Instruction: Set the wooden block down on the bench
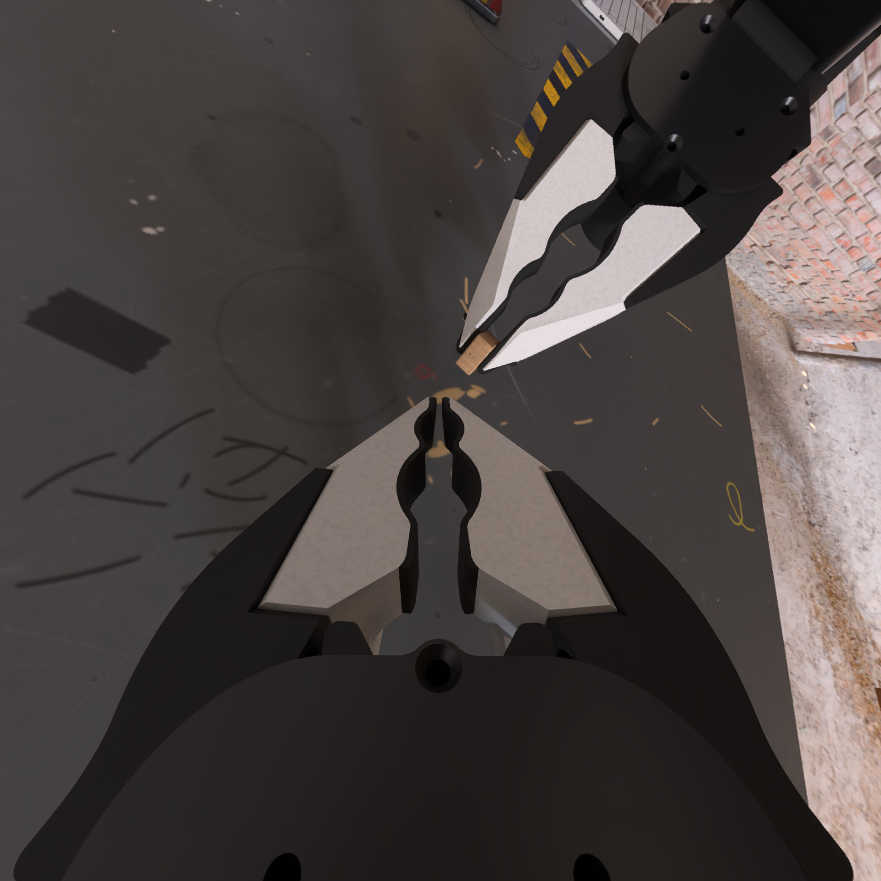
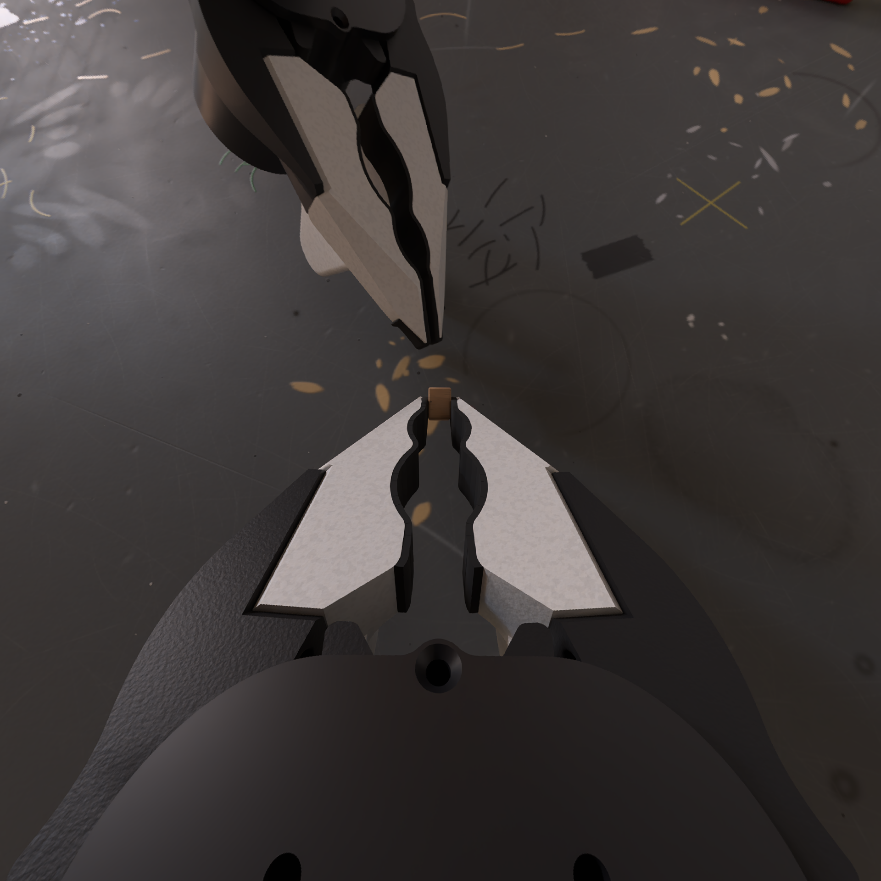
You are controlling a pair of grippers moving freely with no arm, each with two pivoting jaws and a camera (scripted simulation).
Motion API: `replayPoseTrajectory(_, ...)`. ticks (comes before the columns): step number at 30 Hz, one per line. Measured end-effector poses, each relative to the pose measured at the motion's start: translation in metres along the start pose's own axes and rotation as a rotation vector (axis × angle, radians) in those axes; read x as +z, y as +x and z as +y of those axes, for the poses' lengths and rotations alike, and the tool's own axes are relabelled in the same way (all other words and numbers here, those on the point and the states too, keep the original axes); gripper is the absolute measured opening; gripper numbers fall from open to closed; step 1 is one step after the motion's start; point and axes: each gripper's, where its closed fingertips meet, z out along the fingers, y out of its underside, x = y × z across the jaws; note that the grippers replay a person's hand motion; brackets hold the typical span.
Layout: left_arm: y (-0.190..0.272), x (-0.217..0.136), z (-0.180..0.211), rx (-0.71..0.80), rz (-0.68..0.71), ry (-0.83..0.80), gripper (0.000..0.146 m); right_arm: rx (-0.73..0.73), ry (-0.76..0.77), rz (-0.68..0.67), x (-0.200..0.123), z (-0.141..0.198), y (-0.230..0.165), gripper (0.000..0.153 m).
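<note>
A small light wooden block (image 2: 439,403) sits pinched between the tips of my right gripper (image 2: 439,405), which is shut on it just above the dark bench (image 2: 190,405). In the left wrist view the same block (image 1: 476,353) shows at the tips of the right gripper (image 1: 476,355), which comes in from the upper right. My left gripper (image 1: 439,403) is shut and empty, its tips a short way from the block. It also shows in the right wrist view (image 2: 429,339), pointing down toward the block from the top.
The bench is dark grey, scratched and flecked with wood shavings (image 2: 405,367). A strip of black tape (image 1: 97,330) lies to the left. The bench edge, a concrete ledge (image 1: 820,524) and a brick wall (image 1: 829,200) run along the right. Yellow-black hazard tape (image 1: 548,95) lies far off.
</note>
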Motion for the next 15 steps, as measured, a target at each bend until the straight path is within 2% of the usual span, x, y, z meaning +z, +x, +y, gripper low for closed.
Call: replayPoseTrajectory(15,0.0001,0.0000,0.0002,-0.015,0.007,0.002,0.003,0.062,-0.003,-0.009,0.0014,-0.0003,0.0000,0.008)
